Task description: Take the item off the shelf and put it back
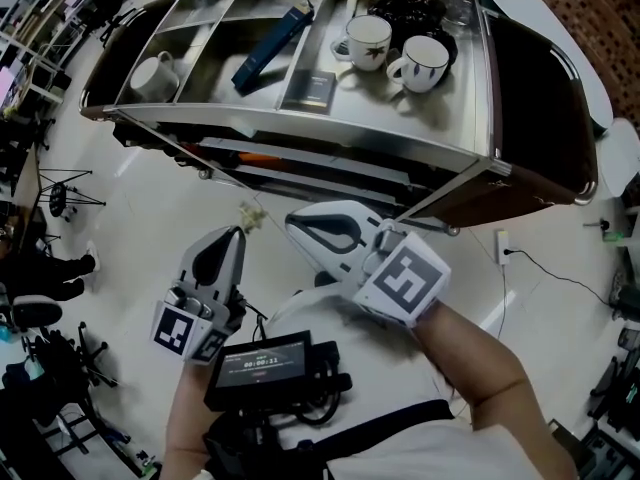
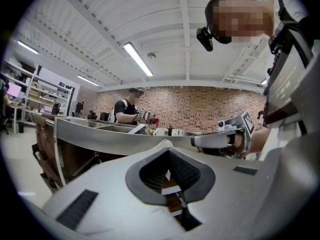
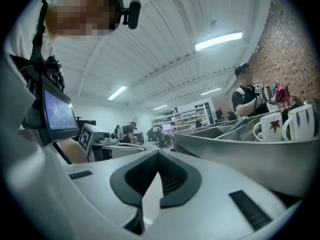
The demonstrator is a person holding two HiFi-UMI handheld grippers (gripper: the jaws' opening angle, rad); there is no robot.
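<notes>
In the head view, a long blue box (image 1: 272, 46) is seen lying in a compartment of the stainless-steel shelf (image 1: 300, 128), upper centre-left of the frame. Its long axis runs from lower left to upper right. The left tool (image 1: 236, 232) and right tool (image 1: 293, 224) are held side by side below the shelf's front edge, the right forearm (image 1: 480, 358) entering from lower right.

In the left gripper view, the jaws are seen clenched tip to tip, with nothing between them. A brick wall (image 2: 200, 109), unseen from the head, is shown behind the shelf.

In the right gripper view, the jaws are likewise closed and empty. Two white mugs (image 3: 270, 127) are shown from the side at the right edge.
</notes>
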